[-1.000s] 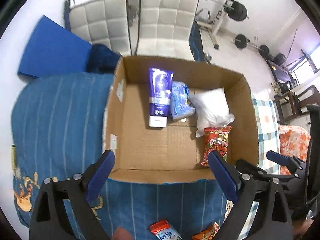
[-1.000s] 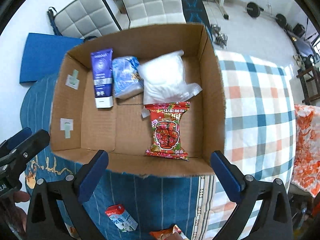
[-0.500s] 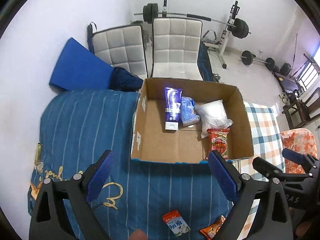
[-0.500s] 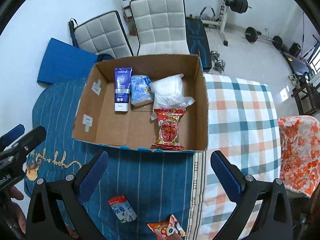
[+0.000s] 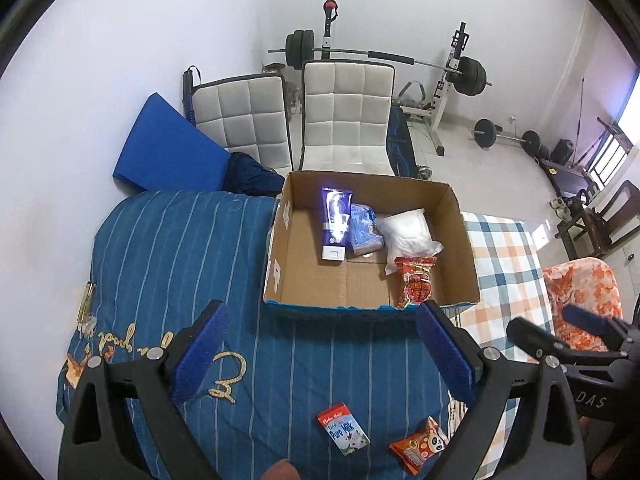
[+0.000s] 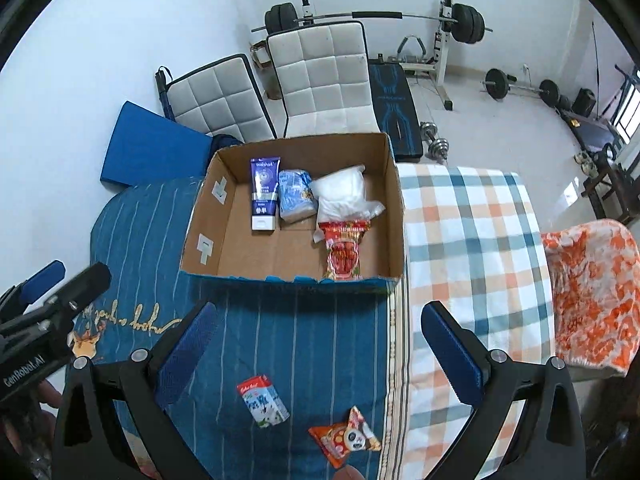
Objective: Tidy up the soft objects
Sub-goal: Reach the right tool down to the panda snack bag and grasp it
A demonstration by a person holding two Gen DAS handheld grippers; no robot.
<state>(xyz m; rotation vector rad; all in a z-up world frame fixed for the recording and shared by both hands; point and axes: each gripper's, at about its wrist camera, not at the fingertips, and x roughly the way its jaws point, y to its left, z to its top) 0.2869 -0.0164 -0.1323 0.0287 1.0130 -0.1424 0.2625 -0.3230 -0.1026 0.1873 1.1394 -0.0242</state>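
Observation:
An open cardboard box (image 5: 276, 268) (image 6: 200, 236) stands on a blue striped blanket. Inside lie a purple tube (image 5: 336, 224) (image 6: 264, 194), a light blue packet (image 5: 363, 230) (image 6: 295, 196), a white bag (image 5: 406, 236) (image 6: 344, 194) and a red snack pack (image 5: 416, 282) (image 6: 344, 252). On the blanket in front of the box lie a small milk carton (image 5: 343, 428) (image 6: 262, 400) and an orange panda snack packet (image 5: 420, 444) (image 6: 346, 438). My left gripper (image 5: 324, 354) and my right gripper (image 6: 320, 352) are both open and empty, held above these two.
A checked cloth (image 6: 472, 240) covers the bed's right part, with an orange floral cloth (image 6: 592, 292) beyond it. Two white padded chairs (image 5: 344, 116), a blue mat (image 5: 168, 152) and weight equipment (image 6: 448, 20) stand behind the box.
Both grippers have pulled back and up from the box. The milk carton and the panda packet have come fully into view. Nothing in the box has moved.

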